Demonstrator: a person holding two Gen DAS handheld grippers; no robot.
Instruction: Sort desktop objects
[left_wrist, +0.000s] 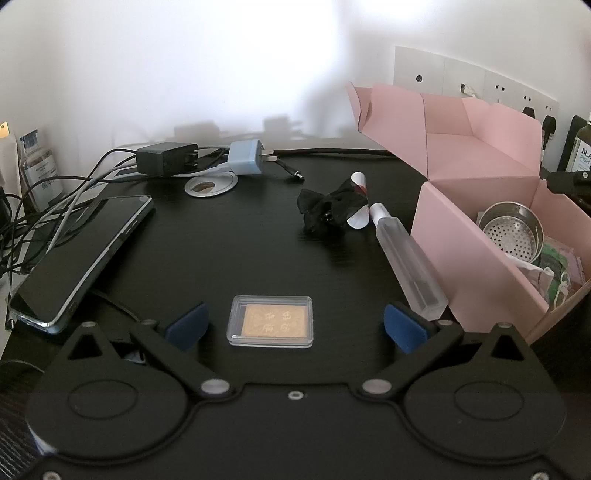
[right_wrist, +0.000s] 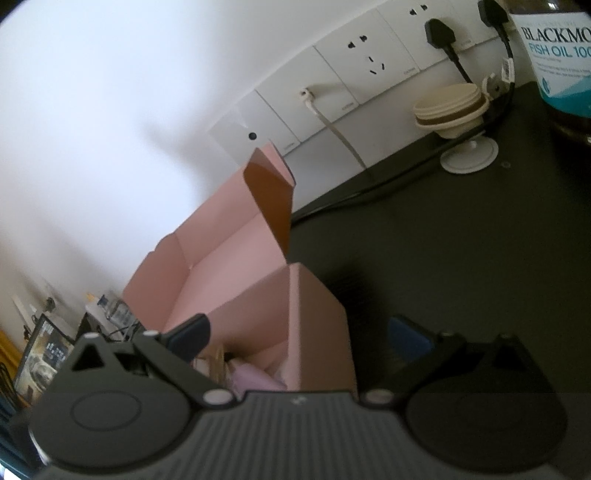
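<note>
Black desk (left_wrist: 229, 229), and lots of small things lie on it. The left gripper (left_wrist: 293, 325) sits low over the near edge of the desk with its jaws wide apart. Its blue pads (left_wrist: 186, 326) stand on each side of a clear plastic case (left_wrist: 271, 320) with a gold card inside. The pads do not touch the case.

A frosted spray bottle (left_wrist: 408, 262) lies on its side near the right edge, just beside the pink cardboard box (left_wrist: 465, 254). A black hair clip (left_wrist: 328, 208) lies near the bottle's white cap. A phone (left_wrist: 83, 254) lies by the left edge, tilted up on some cables. At the far edge sit a black charger (left_wrist: 164, 158) and a light blue charger (left_wrist: 245, 157).

The pink box is open, with its lid standing up. A metal strainer (left_wrist: 511, 230) and some packets lie inside it.

The right gripper (right_wrist: 299, 339) hangs over the pink cardboard box (right_wrist: 236, 280) with its jaws apart and nothing between them. One pad (right_wrist: 190, 338) is over the inside of the box, and the other is over the desk (right_wrist: 443, 240) beside it. A fish oil bottle (right_wrist: 557, 59) stands at the far right corner, near a cream cup (right_wrist: 448, 110) and the wall sockets (right_wrist: 369, 62).
</note>
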